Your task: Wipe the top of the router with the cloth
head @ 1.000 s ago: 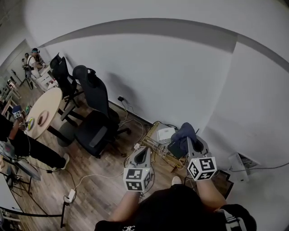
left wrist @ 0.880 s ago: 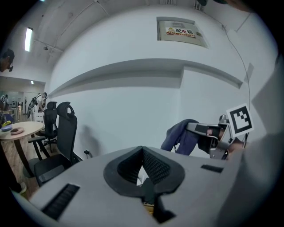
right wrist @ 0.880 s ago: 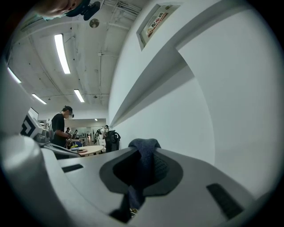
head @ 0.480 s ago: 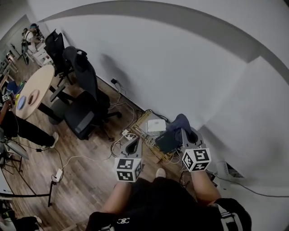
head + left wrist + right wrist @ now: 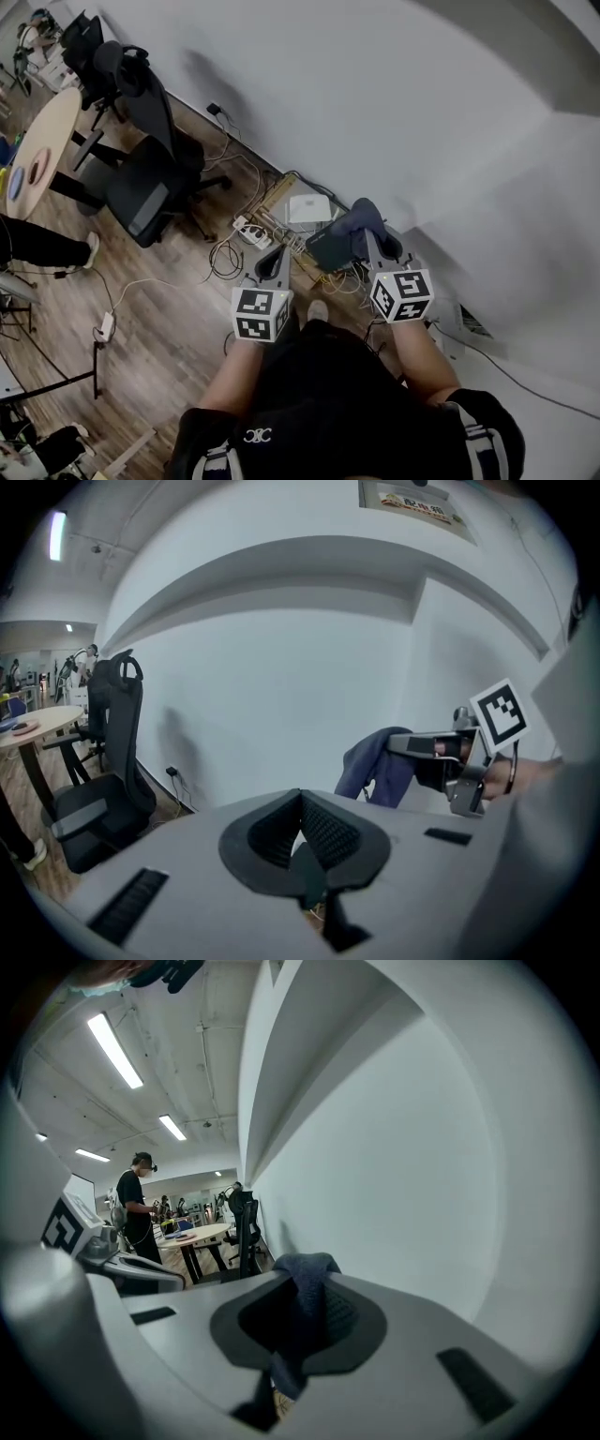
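Now the right gripper [image 5: 367, 242] pinches the blue cloth [image 5: 359, 217] near what looks like the white router [image 5: 307, 208] at the floor rack's [image 5: 272, 199] wall end; the left gripper [image 5: 277, 257] has its jaws pressed together, empty.

No text can be read — the wall sign [image 5: 412, 503] carries print too blurred to make out.

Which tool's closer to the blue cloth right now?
Right. The right tool is shut on the cloth; the left tool sits apart, to the cloth's left, jaws together and empty.
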